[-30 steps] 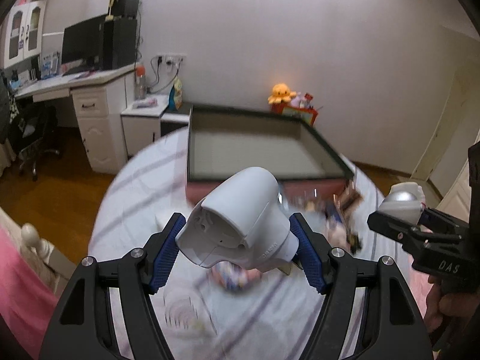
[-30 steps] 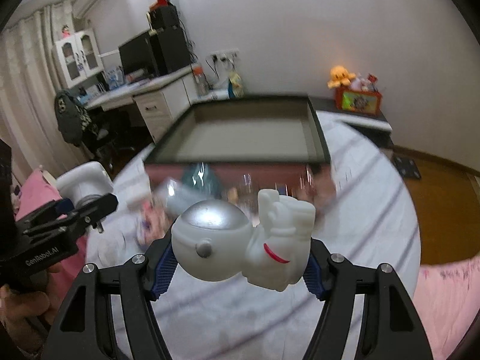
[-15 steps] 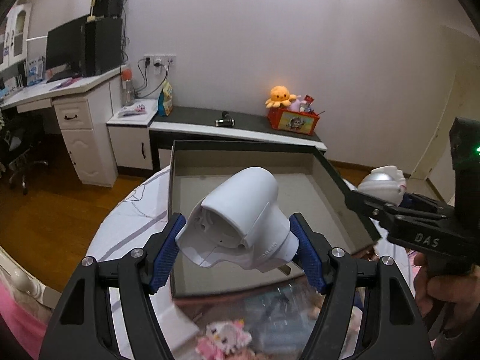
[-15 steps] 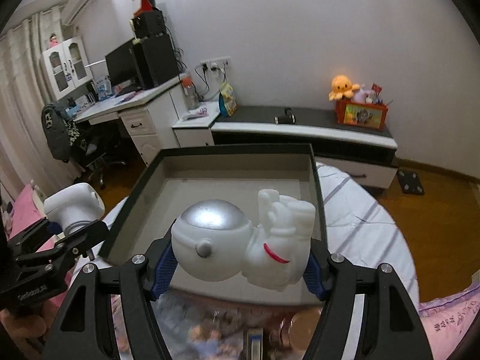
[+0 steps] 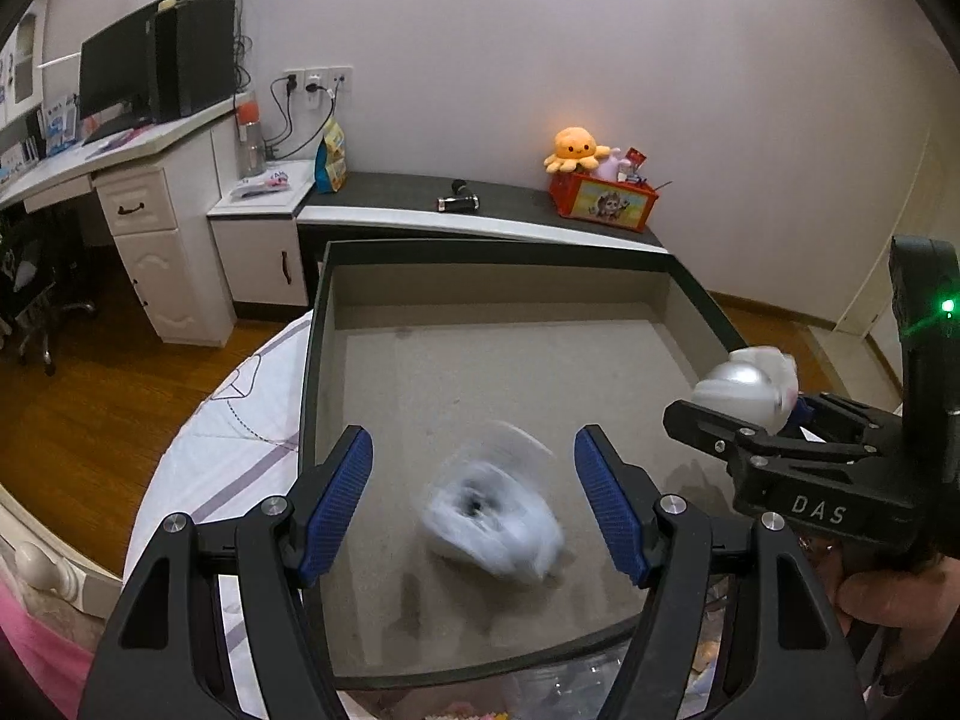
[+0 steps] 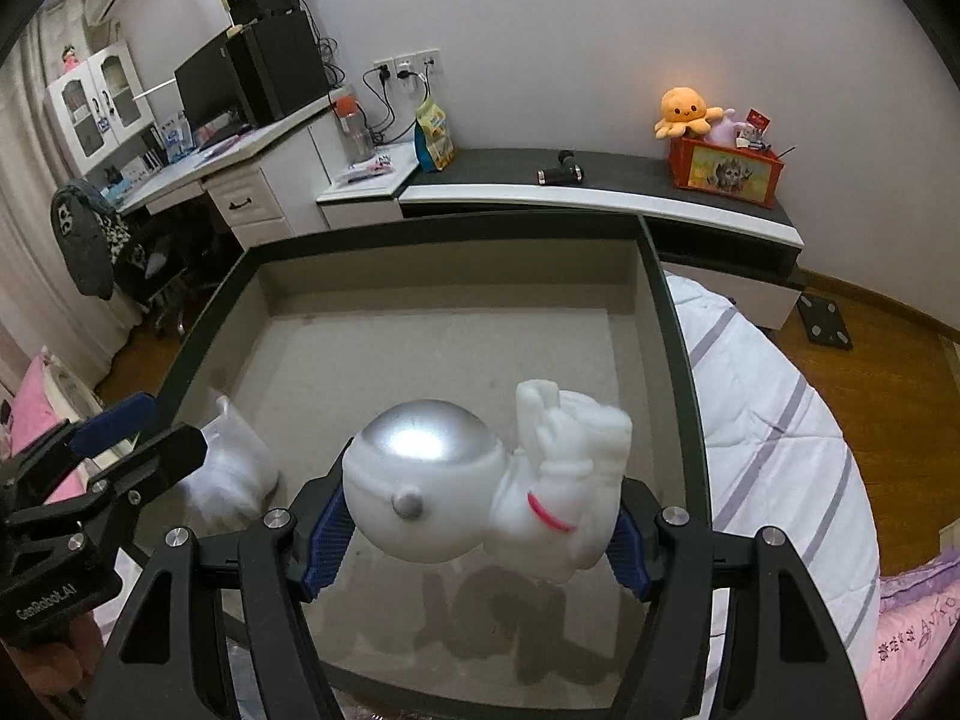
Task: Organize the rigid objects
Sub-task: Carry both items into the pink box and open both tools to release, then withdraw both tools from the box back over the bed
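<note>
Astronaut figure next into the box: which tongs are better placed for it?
Right. The right tongs are shut on the astronaut figure, held above the grey floor of the box. The left tongs are open, and the white object below them is blurred, seemingly just dropped.

left claw [image 5: 474, 504]: my black frame, ribbed blue pads, silver screws.
right claw [image 6: 480, 534]: same black and blue; "DAS" lettering, green light.
right hand [image 5: 894, 600]: bare skin.

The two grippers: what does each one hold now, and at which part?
Left gripper: nothing, open above the blurred white object. Right gripper: the astronaut figure, gripped at helmet and body sides.
</note>
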### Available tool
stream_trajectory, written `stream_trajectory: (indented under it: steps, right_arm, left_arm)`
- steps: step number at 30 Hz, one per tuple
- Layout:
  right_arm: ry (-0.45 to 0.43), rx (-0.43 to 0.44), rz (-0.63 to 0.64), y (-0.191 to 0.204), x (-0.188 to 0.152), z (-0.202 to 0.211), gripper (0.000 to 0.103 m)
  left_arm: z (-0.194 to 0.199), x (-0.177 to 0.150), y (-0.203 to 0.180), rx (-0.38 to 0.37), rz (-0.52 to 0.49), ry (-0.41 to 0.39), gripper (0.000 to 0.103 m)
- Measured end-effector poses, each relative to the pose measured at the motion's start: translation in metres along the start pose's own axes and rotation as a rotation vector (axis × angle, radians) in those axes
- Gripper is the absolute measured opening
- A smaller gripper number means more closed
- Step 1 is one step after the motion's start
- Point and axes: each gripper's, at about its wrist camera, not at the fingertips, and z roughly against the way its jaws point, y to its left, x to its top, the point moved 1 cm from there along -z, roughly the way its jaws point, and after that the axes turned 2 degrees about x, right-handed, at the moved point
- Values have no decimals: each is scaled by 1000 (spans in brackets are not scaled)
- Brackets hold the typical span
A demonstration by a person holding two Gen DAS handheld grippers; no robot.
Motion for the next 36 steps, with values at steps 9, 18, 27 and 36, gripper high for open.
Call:
stream_trajectory:
  steps: [9, 18, 27, 36]
  right_arm:
    - [-11, -41, -8, 0, -4, 10, 93]
    - [-109, -30, -37, 8, -18, 60, 93]
    - [-216, -35, -11, 31, -46, 129, 93]
    - [-275, -44, 23, 53, -83, 181, 93]
  left_arm:
    - [23, -3, 8, 25, 25, -53, 103]
    - [75, -18, 19, 5, 59, -121, 103]
    - [140, -46, 13, 16, 42, -204, 103]
    - [181, -80, 2, 27, 39, -231, 103]
